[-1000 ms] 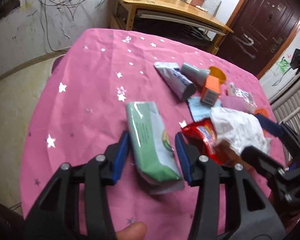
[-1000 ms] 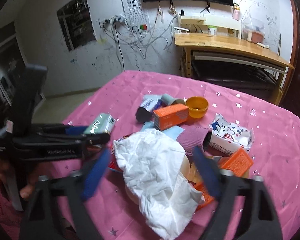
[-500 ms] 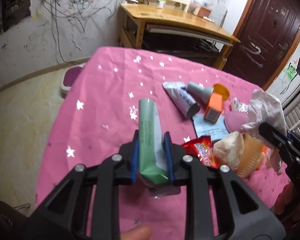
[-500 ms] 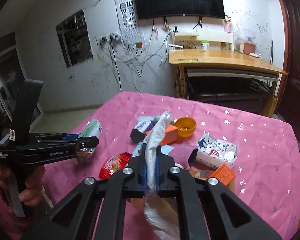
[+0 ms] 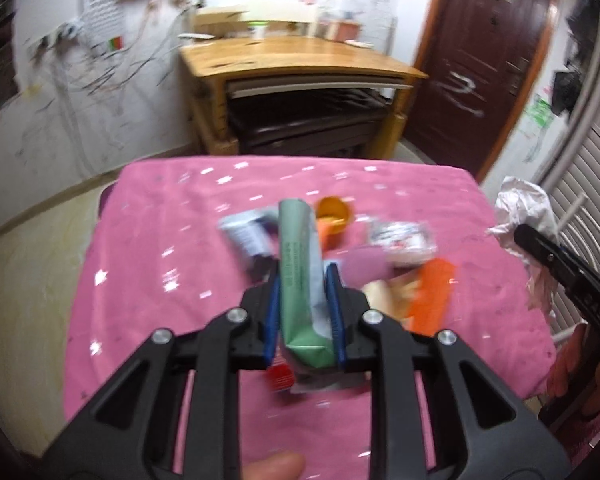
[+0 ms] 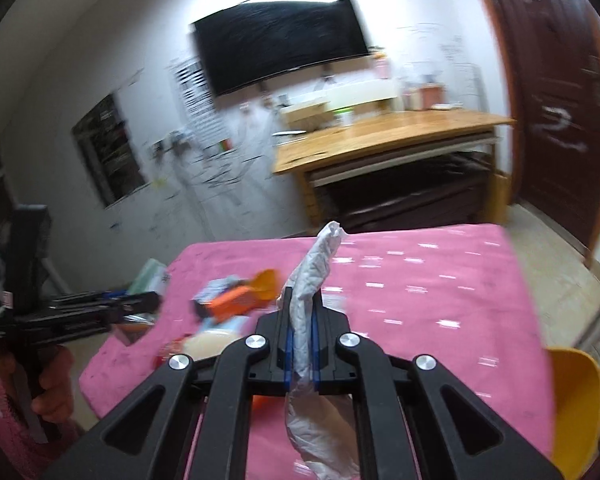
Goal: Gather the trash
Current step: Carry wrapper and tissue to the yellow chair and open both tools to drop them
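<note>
My left gripper [image 5: 303, 280] is shut on a green packet [image 5: 300, 264] and holds it above the pink table [image 5: 148, 240]. My right gripper [image 6: 301, 308] is shut on a crumpled white paper [image 6: 316, 272], lifted off the table; that paper also shows at the right edge of the left wrist view [image 5: 520, 208]. The left gripper with the green packet [image 6: 150, 278] shows at the left of the right wrist view. More trash lies on the table: an orange bowl [image 5: 334, 214], an orange box [image 6: 234, 300], a printed wrapper [image 5: 402, 236], an orange pack [image 5: 432, 294].
A wooden desk [image 5: 300, 60] stands behind the table, a dark door [image 5: 484, 60] to its right. A yellow chair or bin [image 6: 576, 404] sits at the table's right edge in the right wrist view. A radiator [image 5: 588, 184] is on the right.
Both grippers have lifted and swung with their loads, the views tilting up toward the desk and wall. The image is motion-blurred. Both grips are unchanged.
</note>
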{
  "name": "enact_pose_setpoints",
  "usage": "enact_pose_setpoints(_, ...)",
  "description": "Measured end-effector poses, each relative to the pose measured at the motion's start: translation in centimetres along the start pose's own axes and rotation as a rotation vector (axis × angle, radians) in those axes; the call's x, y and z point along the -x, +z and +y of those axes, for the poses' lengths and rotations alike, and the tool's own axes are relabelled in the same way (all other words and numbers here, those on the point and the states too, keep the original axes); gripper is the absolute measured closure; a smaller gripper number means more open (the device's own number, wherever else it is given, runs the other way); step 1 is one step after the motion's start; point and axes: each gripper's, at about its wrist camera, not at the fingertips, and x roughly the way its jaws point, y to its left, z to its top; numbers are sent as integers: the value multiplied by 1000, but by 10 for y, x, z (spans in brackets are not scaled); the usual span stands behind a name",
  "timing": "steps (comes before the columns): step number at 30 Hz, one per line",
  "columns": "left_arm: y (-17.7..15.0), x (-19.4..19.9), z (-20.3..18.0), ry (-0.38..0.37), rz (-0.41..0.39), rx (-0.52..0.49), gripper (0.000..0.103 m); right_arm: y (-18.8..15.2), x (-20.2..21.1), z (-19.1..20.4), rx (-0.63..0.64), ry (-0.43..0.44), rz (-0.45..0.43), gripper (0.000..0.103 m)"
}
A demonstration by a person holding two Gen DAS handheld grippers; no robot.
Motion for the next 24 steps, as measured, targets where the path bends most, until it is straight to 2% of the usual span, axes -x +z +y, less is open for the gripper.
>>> enact_pose_setpoints(5, 20, -11, -66, -124, 12, -105, 83, -10, 47, -73, -104, -163, -58, 102)
enact_pose_setpoints(8, 29, -21, -109, -201, 26, -165, 83, -21, 73, -120, -170, -293, -83, 102)
enact_pose_setpoints(11, 38, -39, -159, -294, 71, -222, 83, -39, 88, -169, -253, -352, -80, 102)
enact_pose_setpoints(16, 40, -77, -236, -381, 161, -290, 83, -74, 77, -227, -331, -394, -24, 102)
enact_pose_setpoints(18, 40, -101, -274, -395, 213, -320, 83, -81, 63, -234, -362, -384, 8, 102)
enact_pose_setpoints(22, 31, -131, -321, -387, 282, -339, 83, -104, 43, -262, -460, -319, 88, 101)
enact_pose_setpoints(24, 28, -149, -342, -370, 306, -342, 83, -113, 40, -273, -493, -330, 114, 101)
